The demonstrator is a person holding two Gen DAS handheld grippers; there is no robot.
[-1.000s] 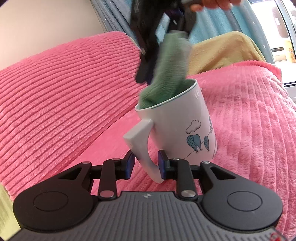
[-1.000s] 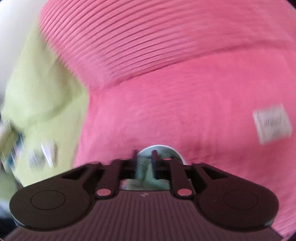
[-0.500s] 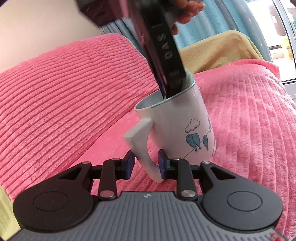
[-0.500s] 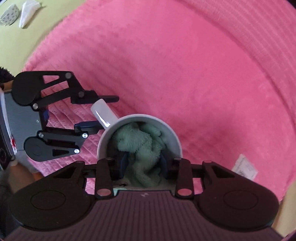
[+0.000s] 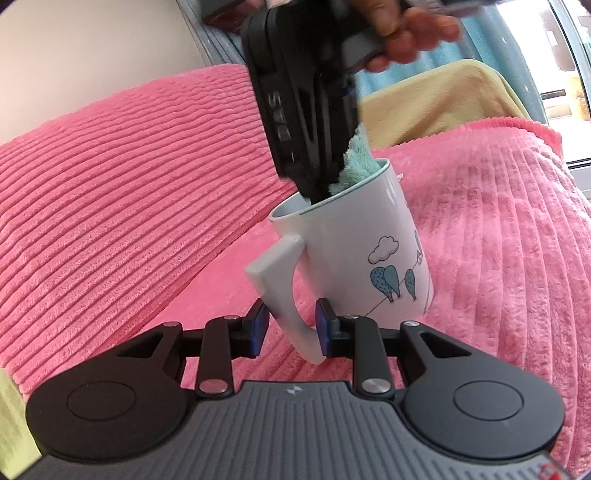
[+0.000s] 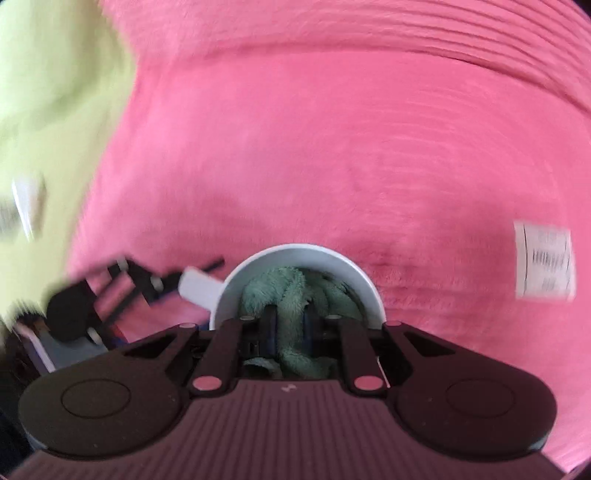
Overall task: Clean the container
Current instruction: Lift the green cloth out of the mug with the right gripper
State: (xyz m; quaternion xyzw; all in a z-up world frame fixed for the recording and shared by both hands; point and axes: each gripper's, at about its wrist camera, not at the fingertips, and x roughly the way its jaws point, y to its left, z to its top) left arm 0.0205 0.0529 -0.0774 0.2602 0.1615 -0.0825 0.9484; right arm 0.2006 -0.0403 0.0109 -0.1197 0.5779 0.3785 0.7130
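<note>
A white mug [image 5: 354, 254] printed with blue trees and a cloud stands on the pink ribbed blanket [image 5: 110, 206]. My left gripper [image 5: 290, 328] is shut on the mug's handle [image 5: 280, 291], one pad on each side. From above, my right gripper [image 6: 290, 317] reaches into the mug [image 6: 295, 258] and is shut on a green fluffy cloth [image 6: 291, 295] stuffed inside. In the left wrist view that gripper's black body [image 5: 303, 96] hides part of the mug's mouth, with the cloth [image 5: 354, 162] bulging over the rim. A hand [image 5: 402, 33] holds it at the top.
Behind the mug rises a pink ribbed cushion [image 5: 92, 155], with a yellow cloth [image 5: 436, 103] and blue curtain at the back right. In the right wrist view a lime-green sheet [image 6: 48, 110] lies at the left and a white label [image 6: 543, 266] on the blanket at the right.
My right gripper has turned and shifted inside the mug with the cloth, and its view is now blurred. The left gripper and the mug have stayed in place.
</note>
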